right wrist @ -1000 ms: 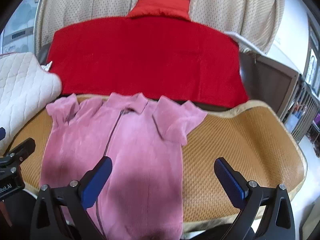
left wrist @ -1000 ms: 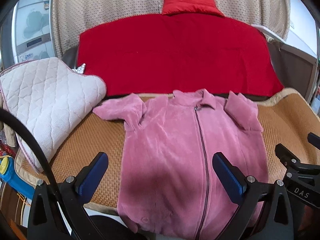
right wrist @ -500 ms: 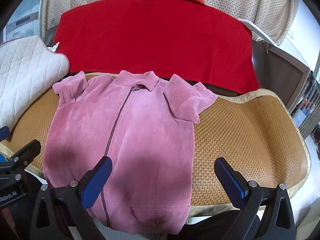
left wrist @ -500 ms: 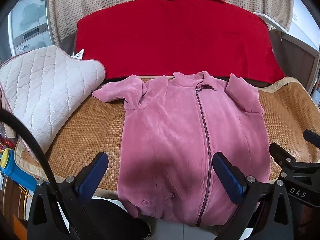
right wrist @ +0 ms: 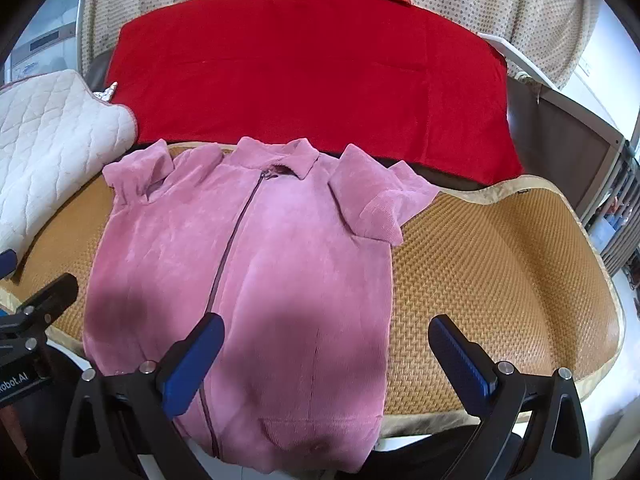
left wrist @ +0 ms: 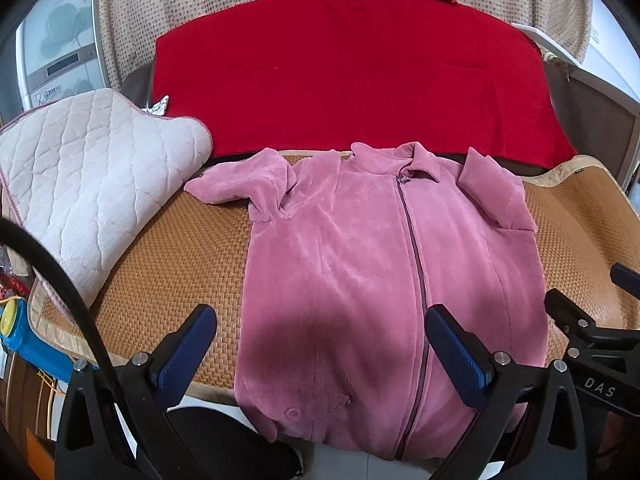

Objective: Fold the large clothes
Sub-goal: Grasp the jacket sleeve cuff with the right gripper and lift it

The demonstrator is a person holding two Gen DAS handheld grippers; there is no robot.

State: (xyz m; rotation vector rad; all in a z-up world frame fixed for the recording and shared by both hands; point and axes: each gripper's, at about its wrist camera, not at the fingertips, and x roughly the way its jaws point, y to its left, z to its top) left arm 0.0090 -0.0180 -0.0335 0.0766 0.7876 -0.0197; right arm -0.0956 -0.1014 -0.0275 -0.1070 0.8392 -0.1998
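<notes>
A pink velvety zip-front jacket with a collar (left wrist: 372,280) is laid face up on a woven golden-brown mat (left wrist: 188,264) that covers the seat of a sofa. The zip is closed, the collar lies toward the sofa back, and the hem hangs a little over the near edge of the mat. Both sleeves are already drawn in over the shoulders, so the sleeve-folding step can be judged as done, though the left sleeve (left wrist: 240,184) is bunched and sticks out sideways over the mat.

The left gripper (left wrist: 320,344) is held above the lower half of the jacket with its blue-padded jaws wide apart and nothing between them. The right gripper (right wrist: 324,354) is likewise held spread and empty, above the jacket's right lower edge and the bare mat beside it. Neither tool is seen to touch the cloth.

The step in hand is judged to be the approach to the hem for the lengthwise fold. The next move calls for each gripper to be lowered to a bottom corner of the jacket, closed on both layers of fabric, and the hem to be carried up toward the collar. The plush cloth is likely to slump, so a firm, even grasp at both corners is needed.

A red blanket (left wrist: 352,76) is draped over the sofa back, and a quilted off-white cushion (left wrist: 88,172) lies at the left, well apart from the jacket body.
</notes>
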